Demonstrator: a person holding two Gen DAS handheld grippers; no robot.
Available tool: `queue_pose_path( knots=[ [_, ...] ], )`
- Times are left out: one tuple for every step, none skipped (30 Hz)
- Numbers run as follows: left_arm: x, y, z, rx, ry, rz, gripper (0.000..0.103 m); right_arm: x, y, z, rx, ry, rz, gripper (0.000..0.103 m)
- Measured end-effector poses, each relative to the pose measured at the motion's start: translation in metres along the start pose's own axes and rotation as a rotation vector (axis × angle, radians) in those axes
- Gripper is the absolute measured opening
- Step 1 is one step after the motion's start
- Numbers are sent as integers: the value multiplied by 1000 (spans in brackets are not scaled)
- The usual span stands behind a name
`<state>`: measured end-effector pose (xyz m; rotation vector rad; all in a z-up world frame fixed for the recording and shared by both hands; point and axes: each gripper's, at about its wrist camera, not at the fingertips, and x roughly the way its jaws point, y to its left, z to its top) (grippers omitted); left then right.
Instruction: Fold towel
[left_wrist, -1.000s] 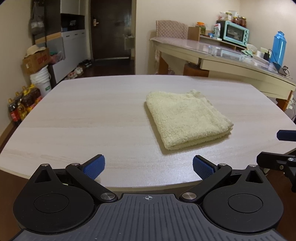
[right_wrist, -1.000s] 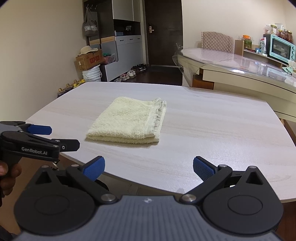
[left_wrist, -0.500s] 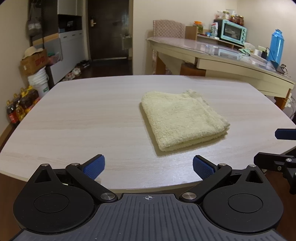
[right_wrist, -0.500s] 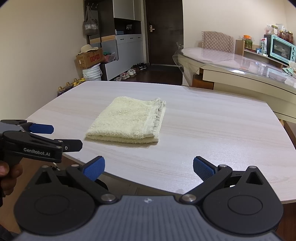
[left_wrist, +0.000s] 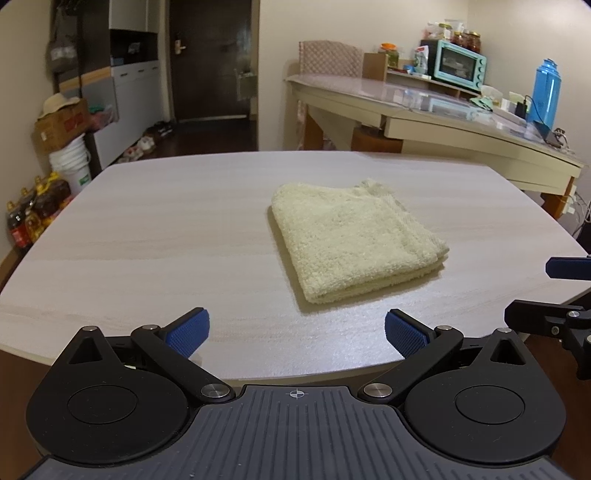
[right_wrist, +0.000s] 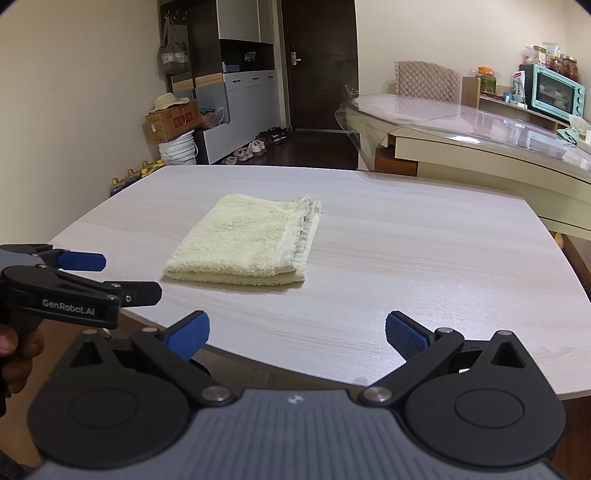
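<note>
A pale yellow towel (left_wrist: 354, 240) lies folded into a thick rectangle on the light wood table (left_wrist: 166, 229). It also shows in the right wrist view (right_wrist: 247, 240), with its fringed edges on the right side. My left gripper (left_wrist: 295, 330) is open and empty at the table's near edge, short of the towel. My right gripper (right_wrist: 295, 330) is open and empty at the near edge too, to the right of the towel. Each gripper shows in the other's view: the left gripper (right_wrist: 110, 277) at far left, the right gripper (left_wrist: 554, 291) at far right.
A beige counter (left_wrist: 443, 122) with a teal toaster oven (left_wrist: 460, 66) and a blue bottle (left_wrist: 545, 92) stands behind to the right. Buckets, a box and bottles (left_wrist: 33, 214) sit on the floor at left. A dark door (right_wrist: 319, 62) is at the back.
Both grippers have drifted slightly, so the towel sits a little more to the left in the left wrist view. The towel has not moved. Both grippers stay open.
</note>
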<state>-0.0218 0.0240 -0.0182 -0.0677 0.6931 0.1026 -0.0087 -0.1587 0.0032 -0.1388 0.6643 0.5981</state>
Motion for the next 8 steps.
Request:
queue_pose_path(
  knots=[
    [0,0,0,2,-1,-1,103,0,0,0,0,0,0,103],
    [0,-1,0,3,-2,-3,103,1,0,0,-1,1,1,103],
    [0,-1,0,4,-2,-3,103,2,1,0,-1,2,2,103],
    [0,-1,0,2,-4,-2,103,2,1,0,-2,2,3,103],
    [-1,0,0,1,-7,-1,103,2,1,0,-3,1,4,103],
    [-1,-1,-1,2,-9,-1,103,2,2,0,-4,1,4,103],
    [-1,-1,-1,1,-7,-4,103,2,2,0,-4,1,4,103],
    [0,-1,0,-2,-4,-9,103,2,2,0,-3,2,4,103]
  ],
)
